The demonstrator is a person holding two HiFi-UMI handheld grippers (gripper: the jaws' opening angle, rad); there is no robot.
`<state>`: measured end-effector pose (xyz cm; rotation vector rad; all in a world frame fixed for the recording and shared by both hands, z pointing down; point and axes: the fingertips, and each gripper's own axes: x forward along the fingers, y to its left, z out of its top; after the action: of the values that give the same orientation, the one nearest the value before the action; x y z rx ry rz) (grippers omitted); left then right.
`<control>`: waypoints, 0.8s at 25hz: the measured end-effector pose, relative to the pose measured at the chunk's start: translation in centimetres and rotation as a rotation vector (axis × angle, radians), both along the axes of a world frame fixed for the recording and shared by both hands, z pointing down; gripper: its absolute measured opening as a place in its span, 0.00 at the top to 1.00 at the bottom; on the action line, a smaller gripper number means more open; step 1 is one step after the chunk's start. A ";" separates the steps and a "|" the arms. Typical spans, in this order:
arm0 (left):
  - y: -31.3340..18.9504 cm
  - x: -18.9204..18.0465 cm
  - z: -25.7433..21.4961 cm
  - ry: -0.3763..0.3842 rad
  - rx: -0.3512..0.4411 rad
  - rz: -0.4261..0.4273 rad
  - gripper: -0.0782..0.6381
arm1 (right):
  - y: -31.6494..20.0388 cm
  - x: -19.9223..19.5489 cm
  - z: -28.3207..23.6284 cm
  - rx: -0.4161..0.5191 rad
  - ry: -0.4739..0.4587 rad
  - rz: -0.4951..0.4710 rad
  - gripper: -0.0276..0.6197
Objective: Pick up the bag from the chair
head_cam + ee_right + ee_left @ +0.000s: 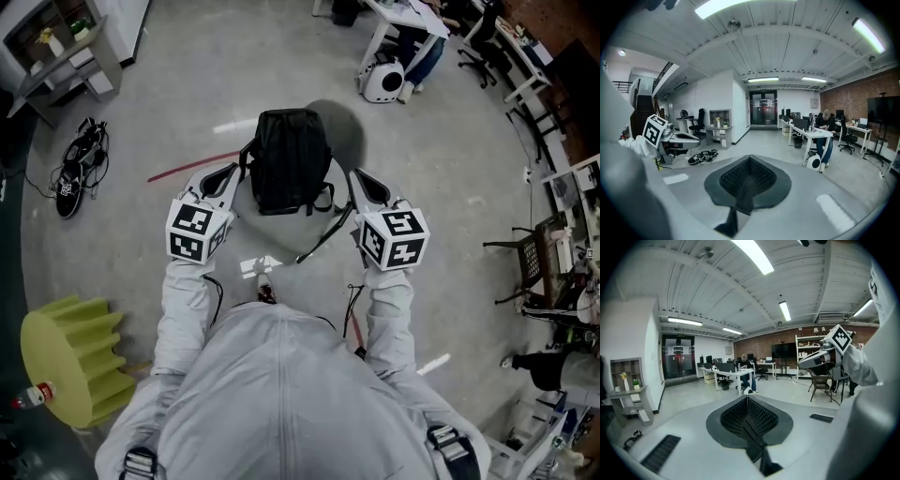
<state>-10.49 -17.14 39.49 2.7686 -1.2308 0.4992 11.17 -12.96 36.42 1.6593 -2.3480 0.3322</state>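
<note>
Backpack (291, 159), black, is sitting on the seat of a pale chair (279, 222) right in front of the person. One loose strap (323, 236) trails off its near right corner.

The left tool (228, 176) is just beside the bag's left edge and the right tool (361, 178) just beside its right edge. Both have their jaws pressed together at the tips with nothing in them. Their own views only show the office beyond.

My take is that nothing's gripped yet, so spread the jaws first. I'd go for a strap or a fold of fabric on each side rather than the flat body, which will probably slip. Lift both sides evenly, and watch that the dangling strap doesn't snag the chair.
</note>
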 end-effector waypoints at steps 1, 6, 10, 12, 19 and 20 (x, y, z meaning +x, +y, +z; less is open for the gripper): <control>-0.8 0.0 0.5 0.000 -0.014 0.002 0.88 | -0.7 -0.1 0.4 -0.010 -0.001 0.003 0.94; -4.2 0.3 3.6 0.003 -0.094 0.016 0.88 | -3.5 -0.1 2.3 -0.057 -0.003 0.011 0.87; -5.9 1.6 6.8 -0.006 -0.161 0.039 0.80 | -5.8 1.2 4.2 -0.102 0.001 0.014 0.81; -6.9 2.2 8.3 -0.006 -0.192 0.047 0.76 | -7.2 1.8 5.5 -0.128 0.005 0.004 0.78; -11.3 4.6 14.3 -0.032 -0.307 -0.012 0.67 | -13.4 4.3 11.0 -0.221 -0.050 -0.033 0.66; -12.2 5.0 15.1 -0.033 -0.321 -0.024 0.66 | -14.4 4.7 11.8 -0.230 -0.052 -0.040 0.65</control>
<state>-5.52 -29.30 54.63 2.4832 -1.0790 0.6763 15.88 -27.40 48.19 1.5112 -2.2761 0.6192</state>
